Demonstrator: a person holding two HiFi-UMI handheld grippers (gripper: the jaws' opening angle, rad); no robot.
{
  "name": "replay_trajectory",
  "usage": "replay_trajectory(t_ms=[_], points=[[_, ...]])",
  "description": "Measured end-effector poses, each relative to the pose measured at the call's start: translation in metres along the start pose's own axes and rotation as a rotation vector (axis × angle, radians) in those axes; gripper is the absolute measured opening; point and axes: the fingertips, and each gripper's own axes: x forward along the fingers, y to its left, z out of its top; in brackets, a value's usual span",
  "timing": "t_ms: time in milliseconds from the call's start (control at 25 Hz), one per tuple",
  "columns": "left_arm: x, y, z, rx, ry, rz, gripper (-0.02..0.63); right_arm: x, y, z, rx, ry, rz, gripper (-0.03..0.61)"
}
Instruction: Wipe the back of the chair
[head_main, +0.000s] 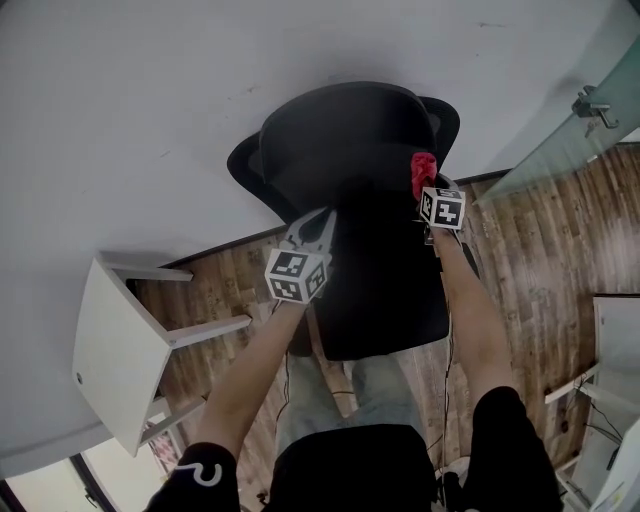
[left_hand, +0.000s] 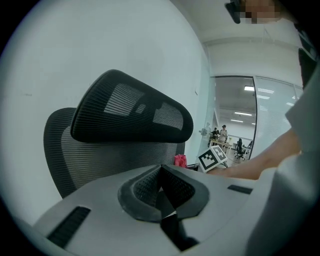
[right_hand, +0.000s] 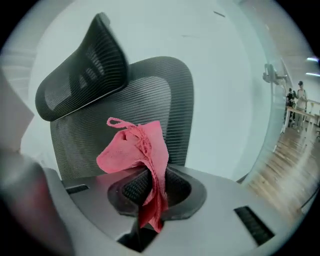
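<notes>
A black mesh office chair (head_main: 360, 170) stands against the white wall, its back (right_hand: 150, 110) and headrest (left_hand: 130, 117) facing me. My right gripper (head_main: 427, 188) is shut on a red cloth (right_hand: 140, 155), held close to the right side of the chair back (head_main: 390, 260). The red cloth (head_main: 423, 172) shows beside the chair's upper right in the head view. My left gripper (head_main: 318, 222) is shut with nothing in it, near the left side of the back. In the left gripper view the red cloth (left_hand: 180, 160) and the right gripper's marker cube (left_hand: 213, 158) show past the chair.
A white side table (head_main: 125, 350) stands at the left on the wood floor (head_main: 540, 260). A glass partition with a metal handle (head_main: 592, 105) is at the right. White furniture (head_main: 615, 360) sits at the right edge. The white wall (head_main: 150, 120) is behind the chair.
</notes>
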Motion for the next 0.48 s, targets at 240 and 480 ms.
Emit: replay_trajectory(t_ms=[240,480], points=[[0.007,-0.021,-0.001,-0.007,0.018,-0.031,0.025,-0.011,-0.052,0.002,0.072,-0.011,-0.056,0.069],[-0.003,-0.021,0.001,-0.033,0.027,-0.042,0.025,-0.050,-0.053,-0.002,0.148,-0.038,-0.081,0.069]])
